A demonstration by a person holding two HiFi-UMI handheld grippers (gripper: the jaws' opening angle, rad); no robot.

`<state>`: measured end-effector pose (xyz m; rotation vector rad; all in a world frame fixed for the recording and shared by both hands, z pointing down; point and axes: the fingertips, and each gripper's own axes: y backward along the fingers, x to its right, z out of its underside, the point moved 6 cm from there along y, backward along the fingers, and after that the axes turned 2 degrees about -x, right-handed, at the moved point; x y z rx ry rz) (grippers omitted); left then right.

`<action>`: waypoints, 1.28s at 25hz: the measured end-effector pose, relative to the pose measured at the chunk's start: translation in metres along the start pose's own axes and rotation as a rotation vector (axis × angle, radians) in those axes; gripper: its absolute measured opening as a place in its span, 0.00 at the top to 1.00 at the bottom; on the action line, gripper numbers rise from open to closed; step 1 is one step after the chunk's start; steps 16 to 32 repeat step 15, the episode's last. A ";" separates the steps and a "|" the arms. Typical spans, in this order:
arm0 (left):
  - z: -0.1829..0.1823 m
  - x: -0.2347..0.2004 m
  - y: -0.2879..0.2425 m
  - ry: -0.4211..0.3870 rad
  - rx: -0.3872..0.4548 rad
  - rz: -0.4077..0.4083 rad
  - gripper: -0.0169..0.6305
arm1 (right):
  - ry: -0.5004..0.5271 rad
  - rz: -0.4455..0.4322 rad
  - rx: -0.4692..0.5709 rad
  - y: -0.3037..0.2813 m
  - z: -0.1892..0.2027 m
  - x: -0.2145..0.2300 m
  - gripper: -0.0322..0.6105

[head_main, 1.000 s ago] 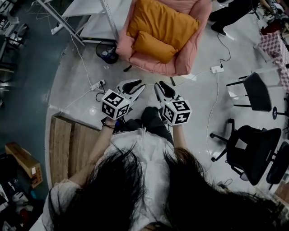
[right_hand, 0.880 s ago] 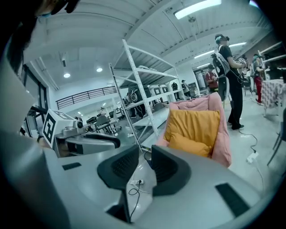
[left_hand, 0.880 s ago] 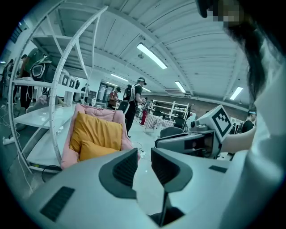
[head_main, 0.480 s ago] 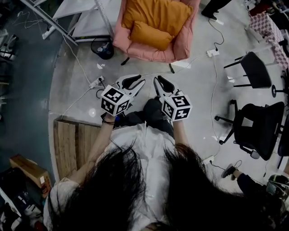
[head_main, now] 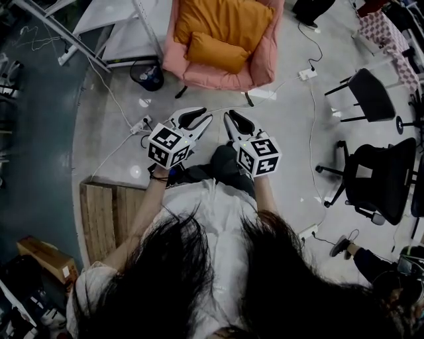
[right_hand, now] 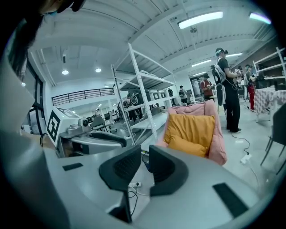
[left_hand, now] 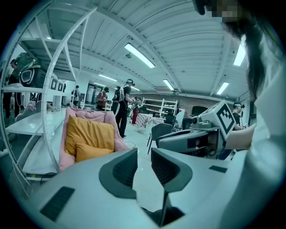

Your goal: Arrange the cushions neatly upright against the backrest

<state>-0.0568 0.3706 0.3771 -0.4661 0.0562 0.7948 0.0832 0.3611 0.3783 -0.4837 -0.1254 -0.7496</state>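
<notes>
The left gripper [left_hand: 144, 153] has its jaws slightly apart, and nothing sits in the narrow gap. The right gripper [right_hand: 144, 157] has just drawn its jaws together on nothing. We hold both side by side at waist level, pointing toward the pink armchair [head_main: 266, 63], which stands well apart from them.

The large orange cushion [head_main: 228, 18] stands against the backrest. The small orange cushion [head_main: 215, 51] leans on its lower front, resting on the seat between the padded arms.

Bare floor [head_main: 285, 132] lies open between the grippers and the front edge of the seat. A white power strip [head_main: 142, 124] with its cable lies to the left of this lane, and a second strip [head_main: 306, 74] to the right.

A white rack frame [head_main: 99, 26] stands just beside the armchair's left side. Black office chairs [head_main: 374, 175] close the right side. A wooden pallet [head_main: 106, 212] borders our left.
</notes>
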 end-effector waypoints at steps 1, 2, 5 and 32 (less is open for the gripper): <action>-0.001 -0.001 0.001 0.000 0.002 -0.001 0.81 | 0.002 0.001 0.001 0.000 -0.001 0.000 0.85; -0.002 -0.002 0.002 0.000 0.005 -0.002 0.81 | 0.004 0.002 0.002 0.000 -0.002 -0.001 0.85; -0.004 -0.004 0.004 0.002 0.010 -0.006 0.81 | 0.008 0.008 0.001 0.001 -0.004 0.000 0.84; -0.004 -0.016 0.000 0.008 0.010 -0.021 0.81 | 0.007 0.027 0.003 -0.002 -0.004 0.010 0.85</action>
